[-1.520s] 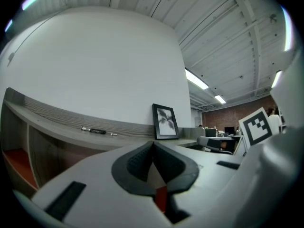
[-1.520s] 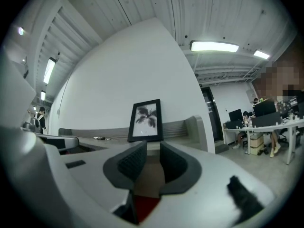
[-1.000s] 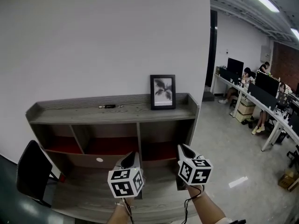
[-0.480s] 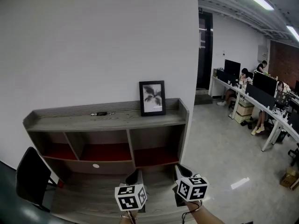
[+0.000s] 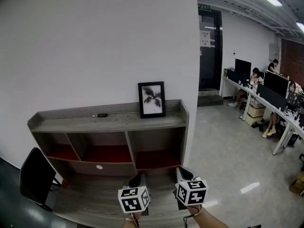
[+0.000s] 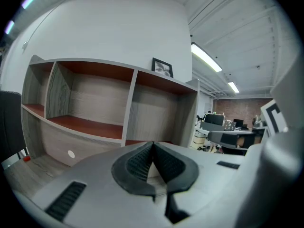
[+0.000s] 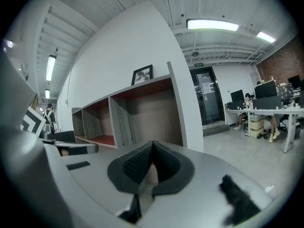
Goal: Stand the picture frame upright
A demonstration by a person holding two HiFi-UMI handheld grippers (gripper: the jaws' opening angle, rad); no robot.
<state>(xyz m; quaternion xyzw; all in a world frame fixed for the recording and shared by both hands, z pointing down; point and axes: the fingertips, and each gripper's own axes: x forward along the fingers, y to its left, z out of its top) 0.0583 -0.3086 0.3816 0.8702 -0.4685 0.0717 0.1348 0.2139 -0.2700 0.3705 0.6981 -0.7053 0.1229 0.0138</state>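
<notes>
Grey wood shelf unit w/ red inner shelves stands against white wall. Picture frame is upright on its top, near R end, by the wall. Small dark object lies further L, well apart from it. Black chair at unit's L. L gripper & R gripper hang low in front, far from frame; fingers of both clenched, nothing between.

The shelf unit at mid-frame is matt grey wood-grain board, its inner shelves smooth red. The wall above is flat matt white. The floor at right is polished and glossy. The left gripper and right gripper have matt grey plastic shells and ribbed black rubber pads.
</notes>
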